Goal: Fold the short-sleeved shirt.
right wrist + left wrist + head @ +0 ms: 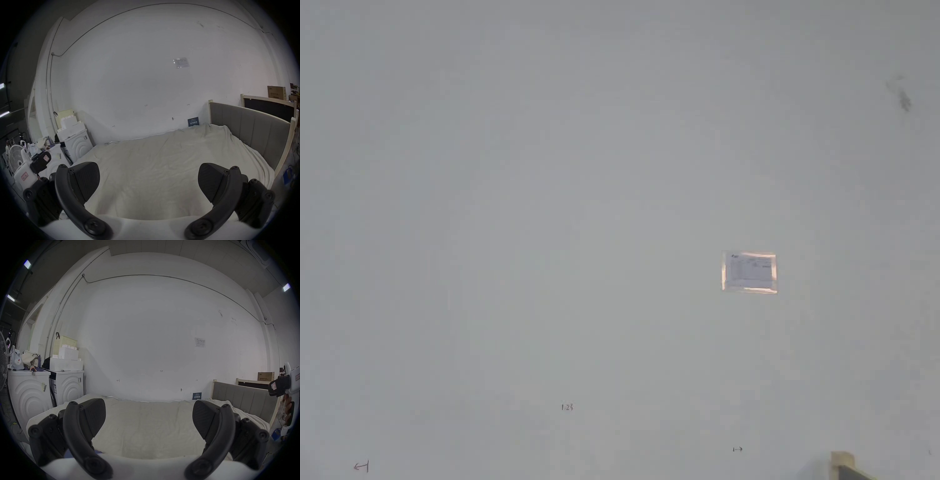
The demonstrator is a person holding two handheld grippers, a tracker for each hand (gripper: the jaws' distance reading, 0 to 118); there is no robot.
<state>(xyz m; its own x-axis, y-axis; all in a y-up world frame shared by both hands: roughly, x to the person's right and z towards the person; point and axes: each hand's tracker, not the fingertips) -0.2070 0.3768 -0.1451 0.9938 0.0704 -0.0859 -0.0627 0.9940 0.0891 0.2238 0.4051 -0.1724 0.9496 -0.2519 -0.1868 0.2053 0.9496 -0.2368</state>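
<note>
The left tongs (148, 403) stand wide apart with nothing between the jaws, held over a bed (146, 426) covered in a pale, creased sheet. The right tongs (148, 164) are likewise spread and hold nothing, above the same bed. Where the short-sleeved shirt lies, and which way its long axis runs, I cannot tell. A small bluish patch (97, 451) by the base of the left jaw in the left gripper view might be cloth, but it is too small to be sure.

The head view looks at a white wall (550, 187) with a taped paper sheet (749, 272) and a corner of a pale frame (842, 465) at the bottom right. The gripper views add what it lacks: a grey padded headboard (251, 129) at the bed's right end, and two white washing machines (29, 394) stacked with boxes at the left. The right gripper view also shows a fan (14, 155) at its left edge
</note>
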